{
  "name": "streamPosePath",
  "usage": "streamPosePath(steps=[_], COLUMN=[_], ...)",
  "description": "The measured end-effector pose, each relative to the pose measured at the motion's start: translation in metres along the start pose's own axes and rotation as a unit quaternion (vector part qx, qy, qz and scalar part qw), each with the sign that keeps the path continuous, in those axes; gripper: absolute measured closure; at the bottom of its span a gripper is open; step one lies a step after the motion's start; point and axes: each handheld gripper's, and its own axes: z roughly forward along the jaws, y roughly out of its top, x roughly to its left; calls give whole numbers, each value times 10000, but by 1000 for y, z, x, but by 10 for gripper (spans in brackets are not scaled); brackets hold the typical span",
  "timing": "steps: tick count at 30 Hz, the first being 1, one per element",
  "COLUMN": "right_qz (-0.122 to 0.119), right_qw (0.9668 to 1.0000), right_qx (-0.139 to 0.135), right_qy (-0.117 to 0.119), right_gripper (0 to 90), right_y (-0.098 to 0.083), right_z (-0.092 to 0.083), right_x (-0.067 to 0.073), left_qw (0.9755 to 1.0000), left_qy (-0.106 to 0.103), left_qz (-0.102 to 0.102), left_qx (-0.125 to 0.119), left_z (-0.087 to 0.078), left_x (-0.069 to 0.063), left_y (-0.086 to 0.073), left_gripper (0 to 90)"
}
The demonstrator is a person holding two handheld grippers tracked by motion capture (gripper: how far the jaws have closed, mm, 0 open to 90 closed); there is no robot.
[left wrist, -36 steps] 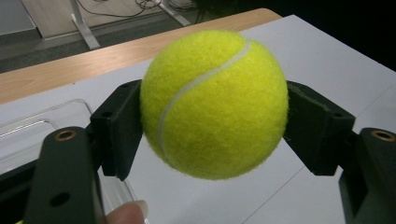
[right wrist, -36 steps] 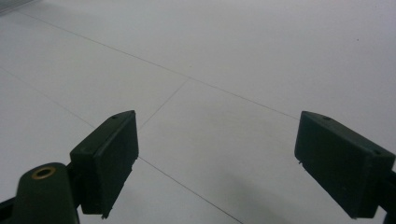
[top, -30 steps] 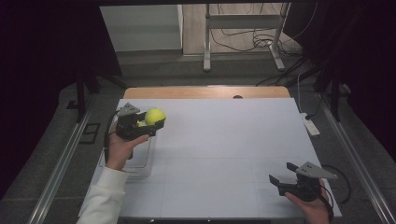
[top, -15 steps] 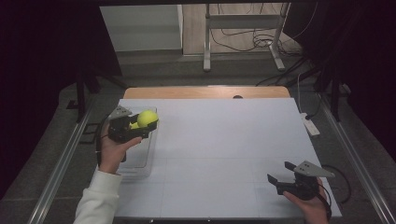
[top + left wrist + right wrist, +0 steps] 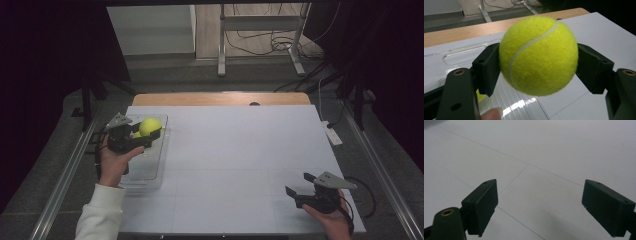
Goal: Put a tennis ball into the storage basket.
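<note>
A yellow tennis ball (image 5: pixel 150 126) (image 5: pixel 539 55) sits clamped between the two black jaws of my left gripper (image 5: pixel 149 132) (image 5: pixel 541 72), which is shut on it. The ball hangs over the far end of a clear plastic bin (image 5: pixel 150 172) (image 5: pixel 461 50) at the table's left side. Under the gripper, a bit of a second yellow object (image 5: pixel 481 96) shows inside the bin. My right gripper (image 5: pixel 296 193) (image 5: pixel 546 205) rests near the front right corner of the white table (image 5: pixel 240 150), open, with only bare tabletop between its jaws.
The table's far edge is a wooden strip (image 5: pixel 220 99). A white power strip (image 5: pixel 332 134) lies off the right edge. Metal stand legs (image 5: pixel 220 65) and cables are on the floor beyond. A metal rail (image 5: pixel 65 180) runs along the left side.
My left gripper has carried the tennis ball a little to the left, over the clear bin. The right gripper has stayed where it was.
</note>
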Motion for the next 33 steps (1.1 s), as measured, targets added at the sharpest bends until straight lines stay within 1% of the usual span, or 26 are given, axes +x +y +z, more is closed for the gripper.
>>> streamPosePath(steps=[9,14,18,21,23,28,31,33], right_qz=[-1,-4,-7,-1,-4,0,-1,-3], right_qw=[10000,10000,10000,10000,10000,10000,10000,10000], right_qx=[0,0,-5,-8,-6,-10,-7,-6], right_qy=[-3,-6,-11,-13,-11,-14,-14,-15], right_gripper=[140,140,140,140,140,140,140,140], right_y=[0,0,0,0,0,0,0,0], right_z=[0,0,0,0,0,-1,0,-1], right_x=[0,0,0,0,0,0,0,0], left_qw=[9999,9998,9995,9994,9993,9990,9987,9986], left_qy=[131,144,256,270,288,326,398,410], left_qz=[-35,-66,-42,-92,-79,-119,-124,-122], left_qx=[56,103,183,201,211,264,310,316], left_z=[-1,1,3,3,4,4,5,5], left_x=[5,6,7,10,11,15,17,18], left_y=[-4,-5,-7,-8,-8,-10,-11,-11], left_gripper=[269,269,269,269,269,269,269,269])
